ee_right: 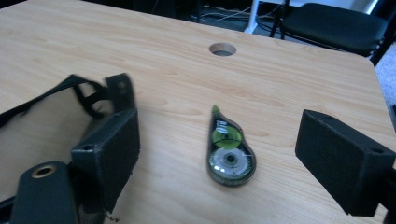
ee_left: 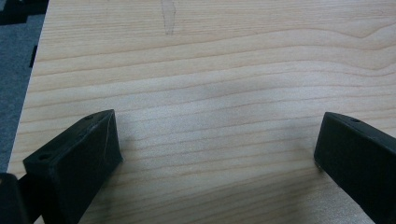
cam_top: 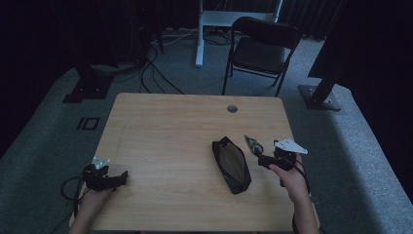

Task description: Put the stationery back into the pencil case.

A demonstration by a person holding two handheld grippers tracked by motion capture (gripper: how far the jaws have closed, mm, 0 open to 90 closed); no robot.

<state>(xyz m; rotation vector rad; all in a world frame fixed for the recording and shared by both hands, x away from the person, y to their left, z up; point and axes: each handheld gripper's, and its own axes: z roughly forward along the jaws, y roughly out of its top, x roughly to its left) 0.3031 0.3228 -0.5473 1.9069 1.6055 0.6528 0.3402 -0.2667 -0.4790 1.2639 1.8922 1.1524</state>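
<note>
High view: open black pouch (cam_top: 232,165) beside correction tape roller (cam_top: 253,144), contents indiscernible.

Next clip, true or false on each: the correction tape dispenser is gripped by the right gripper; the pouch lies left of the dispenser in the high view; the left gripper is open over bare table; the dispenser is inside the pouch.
1. False: the right gripper is open, and the correction tape dispenser lies on the table between its jaws, ungripped.
2. True: the pouch lies left of it.
3. True for the left gripper.
4. False: it lies beside the pouch.
</note>
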